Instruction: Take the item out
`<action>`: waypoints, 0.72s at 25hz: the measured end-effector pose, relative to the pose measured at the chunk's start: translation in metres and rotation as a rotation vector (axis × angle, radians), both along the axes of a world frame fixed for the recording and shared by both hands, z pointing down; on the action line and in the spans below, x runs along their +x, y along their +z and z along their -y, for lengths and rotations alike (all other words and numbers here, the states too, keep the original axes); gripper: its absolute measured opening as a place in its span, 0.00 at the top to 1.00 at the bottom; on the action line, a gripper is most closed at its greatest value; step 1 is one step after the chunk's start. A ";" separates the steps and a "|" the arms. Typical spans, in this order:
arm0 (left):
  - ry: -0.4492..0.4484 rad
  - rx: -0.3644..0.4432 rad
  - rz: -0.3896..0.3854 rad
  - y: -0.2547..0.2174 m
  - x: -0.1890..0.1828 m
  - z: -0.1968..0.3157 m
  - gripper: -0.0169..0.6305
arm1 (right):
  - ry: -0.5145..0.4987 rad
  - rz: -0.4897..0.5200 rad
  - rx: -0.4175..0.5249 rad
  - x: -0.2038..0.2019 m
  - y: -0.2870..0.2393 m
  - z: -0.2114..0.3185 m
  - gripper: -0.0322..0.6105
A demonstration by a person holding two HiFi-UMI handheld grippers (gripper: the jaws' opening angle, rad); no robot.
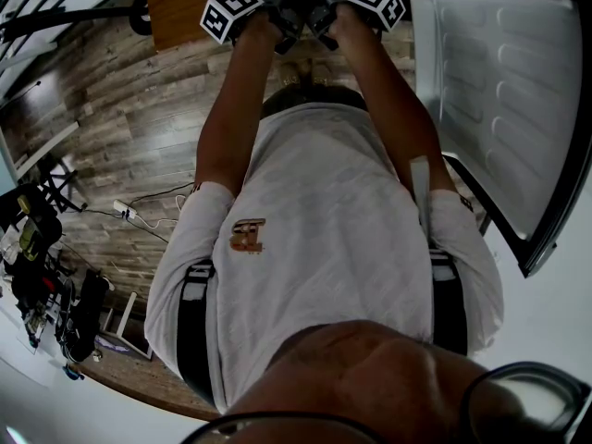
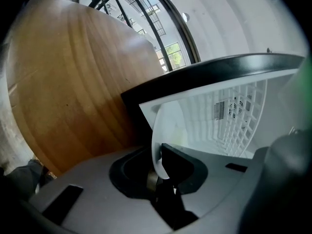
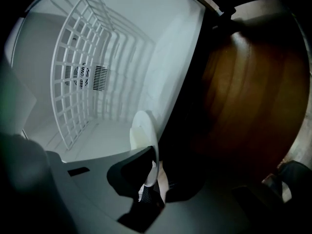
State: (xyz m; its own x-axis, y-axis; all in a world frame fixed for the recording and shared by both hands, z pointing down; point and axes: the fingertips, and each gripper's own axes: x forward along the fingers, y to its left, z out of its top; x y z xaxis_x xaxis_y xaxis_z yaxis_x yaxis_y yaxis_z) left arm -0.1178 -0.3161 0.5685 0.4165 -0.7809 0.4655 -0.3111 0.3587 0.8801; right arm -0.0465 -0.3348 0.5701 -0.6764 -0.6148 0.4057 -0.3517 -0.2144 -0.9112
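Observation:
A thin white plate stands on edge at the mouth of a white compartment with a wire rack. My left gripper is shut on the plate's lower rim, its dark pads pinching the edge. The right gripper view shows the same plate from its other side, with my right gripper shut on the rim as well. In the head view both grippers are raised side by side at the top, the left gripper and the right gripper nearly touching. The plate is not clear in the head view.
A wooden panel borders the compartment on the left, seen dark in the right gripper view. An open white door with a black edge hangs to the right. Cables and bags lie on the plank floor at the left.

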 end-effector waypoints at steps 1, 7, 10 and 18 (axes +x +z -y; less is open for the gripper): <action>0.002 0.008 -0.002 -0.001 0.000 0.000 0.86 | -0.002 0.003 0.008 -0.001 -0.002 0.000 0.83; 0.005 0.059 -0.017 -0.007 0.002 0.004 0.89 | -0.023 0.013 0.061 0.000 -0.010 0.004 0.86; 0.018 0.097 -0.012 -0.018 0.004 0.007 0.90 | -0.024 0.034 0.087 0.001 -0.020 0.006 0.87; 0.007 0.167 -0.036 -0.021 0.004 0.011 0.91 | 0.000 0.103 0.142 0.002 -0.025 0.011 0.88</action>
State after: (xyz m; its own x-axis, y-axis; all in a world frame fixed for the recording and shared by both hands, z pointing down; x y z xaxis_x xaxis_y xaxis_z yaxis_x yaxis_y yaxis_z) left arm -0.1134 -0.3269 0.5472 0.4366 -0.8430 0.3143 -0.2802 0.2046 0.9379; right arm -0.0448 -0.3461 0.5447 -0.7099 -0.6610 0.2432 -0.2547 -0.0810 -0.9636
